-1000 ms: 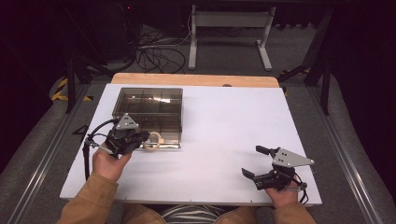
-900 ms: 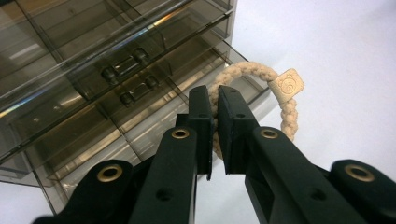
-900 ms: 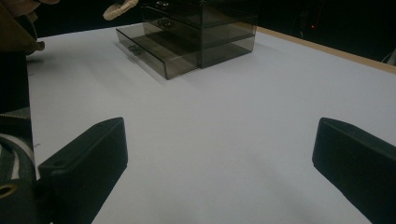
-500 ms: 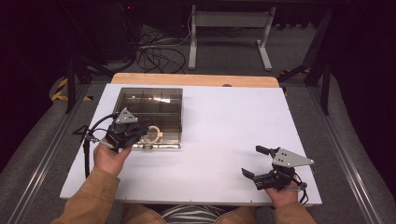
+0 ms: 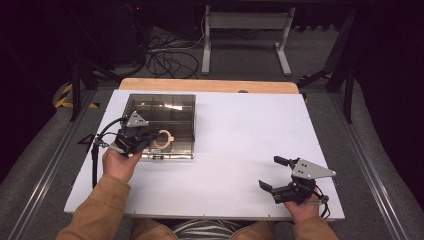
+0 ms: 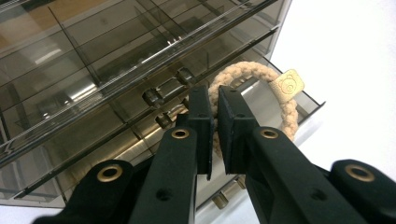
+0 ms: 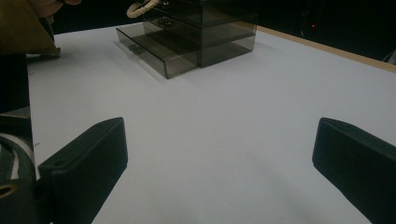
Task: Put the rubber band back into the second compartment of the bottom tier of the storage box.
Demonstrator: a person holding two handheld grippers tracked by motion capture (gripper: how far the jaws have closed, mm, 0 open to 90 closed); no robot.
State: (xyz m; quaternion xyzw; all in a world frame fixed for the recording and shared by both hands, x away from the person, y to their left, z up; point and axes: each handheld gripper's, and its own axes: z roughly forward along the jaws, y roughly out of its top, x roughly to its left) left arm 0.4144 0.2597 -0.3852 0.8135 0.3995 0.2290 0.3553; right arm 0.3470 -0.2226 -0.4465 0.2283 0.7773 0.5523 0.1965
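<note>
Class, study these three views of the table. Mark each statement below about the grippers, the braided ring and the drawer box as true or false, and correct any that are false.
1. The left gripper is closed on the beige braided rope ring. True.
2. The smoky transparent plastic drawer box has every drawer shut. False: its bottom drawer is pulled out.
3. The right gripper is open. True.
4. The right gripper holds a ring. False: its jaws are empty over the white table.

Tan sleeves; black grippers with brass screws and grey plates.
</note>
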